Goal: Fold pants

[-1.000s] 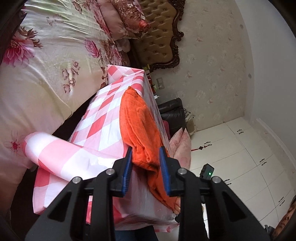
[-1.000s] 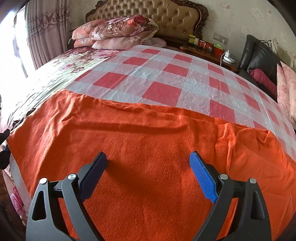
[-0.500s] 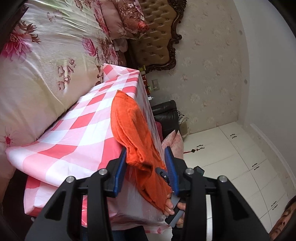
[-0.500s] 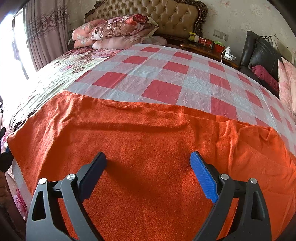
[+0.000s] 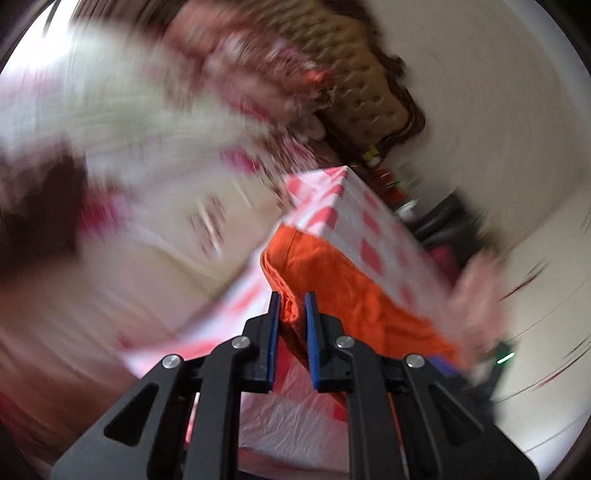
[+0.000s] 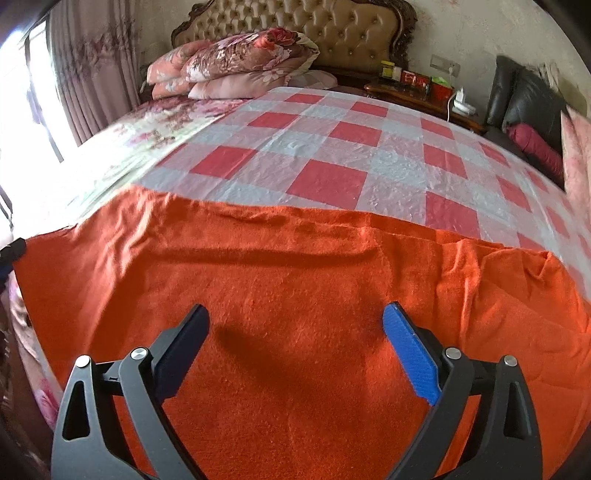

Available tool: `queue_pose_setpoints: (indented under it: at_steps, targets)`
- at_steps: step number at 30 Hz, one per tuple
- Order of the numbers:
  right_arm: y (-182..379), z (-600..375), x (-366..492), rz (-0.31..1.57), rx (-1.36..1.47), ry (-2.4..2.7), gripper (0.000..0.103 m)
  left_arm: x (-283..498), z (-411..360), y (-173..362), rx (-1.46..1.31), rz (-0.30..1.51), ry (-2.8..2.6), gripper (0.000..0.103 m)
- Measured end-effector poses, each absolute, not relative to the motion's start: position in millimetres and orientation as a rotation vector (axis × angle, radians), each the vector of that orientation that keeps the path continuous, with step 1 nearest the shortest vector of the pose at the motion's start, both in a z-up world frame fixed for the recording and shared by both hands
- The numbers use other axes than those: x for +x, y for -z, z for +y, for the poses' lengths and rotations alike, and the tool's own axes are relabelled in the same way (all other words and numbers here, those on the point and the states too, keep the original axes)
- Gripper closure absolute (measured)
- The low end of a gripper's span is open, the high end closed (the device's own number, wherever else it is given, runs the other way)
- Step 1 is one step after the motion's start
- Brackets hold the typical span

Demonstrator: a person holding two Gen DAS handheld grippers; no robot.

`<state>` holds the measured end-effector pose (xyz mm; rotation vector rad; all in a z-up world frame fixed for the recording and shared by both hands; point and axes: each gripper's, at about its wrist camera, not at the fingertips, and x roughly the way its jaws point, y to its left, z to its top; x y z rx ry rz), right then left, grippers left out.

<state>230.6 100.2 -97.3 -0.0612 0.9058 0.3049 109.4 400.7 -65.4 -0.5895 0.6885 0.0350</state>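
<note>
The orange pants [image 6: 295, 258] lie spread across the near end of the bed, on a red-and-white checked cover [image 6: 332, 155]. My right gripper [image 6: 295, 314] hovers open just over the cloth, and nothing is between its blue pads. The left wrist view is badly blurred. In it my left gripper [image 5: 291, 295] is at the left end of the pants [image 5: 332, 273]. Its jaws are closing, and a bunched edge of the orange fabric fills the narrow gap between the pads. That corner is lifted off the cover [image 5: 354, 206].
Folded floral quilts and pillows [image 6: 236, 62] are stacked against the tufted headboard [image 6: 314, 26]. A nightstand [image 6: 413, 88] with small items and a black sofa [image 6: 524, 99] stand at the right. Curtains [image 6: 92, 74] hang at the left. A floral sheet [image 6: 140, 147] covers the bed's left side.
My left gripper narrowed onto the orange edge, then rose and rolled quickly, lifting that corner; its view is now smeared. My right gripper stayed open over the pants.
</note>
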Motion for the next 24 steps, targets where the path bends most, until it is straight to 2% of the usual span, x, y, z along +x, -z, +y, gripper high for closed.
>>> queue_pose_setpoints:
  at_steps: [4, 7, 10, 13, 17, 24]
  targets:
    - [81, 65, 227, 0.934, 0.187, -0.415, 0.011, 120, 294, 12, -0.108, 0.618, -0.121, 0.09]
    - [75, 24, 230, 0.999, 0.44, -0.555, 0.011, 120, 211, 5, 0.155, 0.529, -0.11, 0.091]
    - [78, -28, 234, 1.019, 0.649, -0.61, 0.012, 102, 105, 41, 0.479, 0.444, 0.012, 0.091]
    - [78, -61, 236, 1.021, 0.682, -0.601, 0.012, 84, 40, 92, 0.7, 0.407, 0.071, 0.091]
    - [80, -73, 233, 1.042, 0.68, -0.639, 0.012, 73, 22, 116, 0.722, 0.41, 0.106, 0.091]
    - [80, -63, 234, 1.093, 0.693, -0.666, 0.012, 70, 34, 105, 0.659, 0.365, 0.096, 0.091]
